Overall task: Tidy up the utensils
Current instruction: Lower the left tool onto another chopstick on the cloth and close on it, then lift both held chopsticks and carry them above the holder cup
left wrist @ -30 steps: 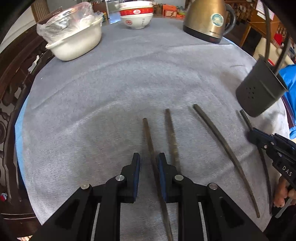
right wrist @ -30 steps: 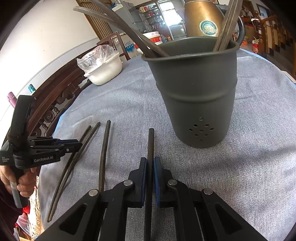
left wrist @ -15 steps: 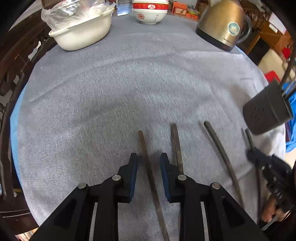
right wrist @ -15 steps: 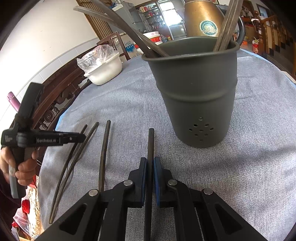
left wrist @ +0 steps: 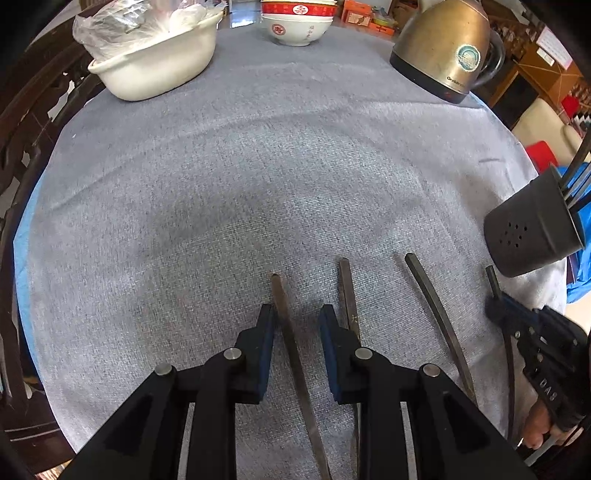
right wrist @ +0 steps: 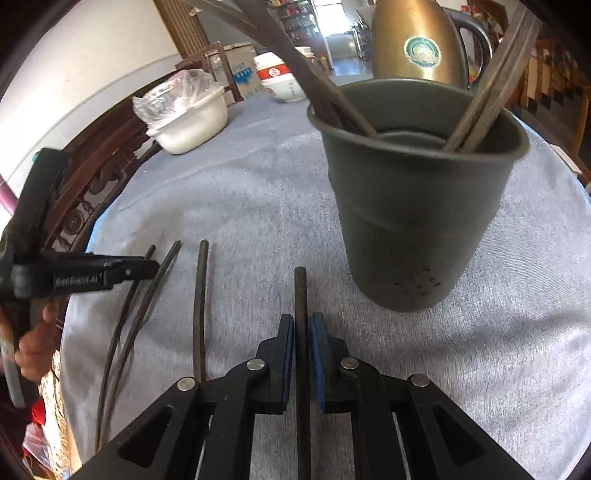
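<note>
Left wrist view is looking steeply down along its hand-held gripper [left wrist: 295,321], close over the cloth-covered counter [left wrist: 240,192]. Right wrist view is facing less steeply down along its own hand-held gripper [right wrist: 302,332], close to the counter. Both are sharing the utensil holder [left wrist: 532,236], kettle [left wrist: 443,48] and loose chopsticks [right wrist: 201,306].

Wide bare grey cloth [left wrist: 229,192] is left open mid-table. The right side is blocked by the dark utensil holder [right wrist: 417,206]; the far edge is lined by white basin [left wrist: 159,62], bowls [left wrist: 297,22], kettle [left wrist: 443,48].
</note>
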